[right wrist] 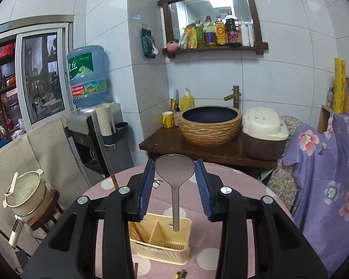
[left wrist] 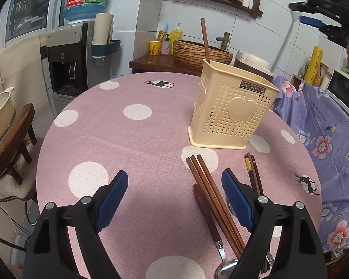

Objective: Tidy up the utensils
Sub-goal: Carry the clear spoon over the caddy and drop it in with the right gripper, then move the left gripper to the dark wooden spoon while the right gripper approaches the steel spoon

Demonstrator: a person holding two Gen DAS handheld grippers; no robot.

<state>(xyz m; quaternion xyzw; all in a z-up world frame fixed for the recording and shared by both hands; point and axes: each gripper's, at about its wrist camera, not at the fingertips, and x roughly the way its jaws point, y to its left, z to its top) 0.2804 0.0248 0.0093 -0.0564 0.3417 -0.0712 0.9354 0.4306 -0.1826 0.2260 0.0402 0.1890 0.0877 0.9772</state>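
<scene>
A cream perforated utensil holder (left wrist: 230, 109) stands on the pink dotted table (left wrist: 137, 139), with one brown chopstick (left wrist: 204, 41) upright in it. My left gripper (left wrist: 174, 186) is open and empty, low over the table. Several brown chopsticks (left wrist: 211, 193) lie between its fingers, with a wooden-handled spoon (left wrist: 211, 227) beside them and dark chopsticks (left wrist: 253, 174) right of the right finger. My right gripper (right wrist: 174, 181) is shut on the head of a grey spatula (right wrist: 174, 169), held high above the holder (right wrist: 160, 239). The spatula's handle hangs down over the holder's opening. The right gripper also shows in the left wrist view (left wrist: 314, 16).
A dark wooden counter (right wrist: 207, 148) with a woven basin (right wrist: 209, 125), a yellow mug and a rice cooker (right wrist: 263, 134) stands behind the table. A water dispenser (left wrist: 67, 55) is at back left. A stool with a pot (right wrist: 28, 193) is at left. Purple floral cloth (left wrist: 325, 130) hangs at right.
</scene>
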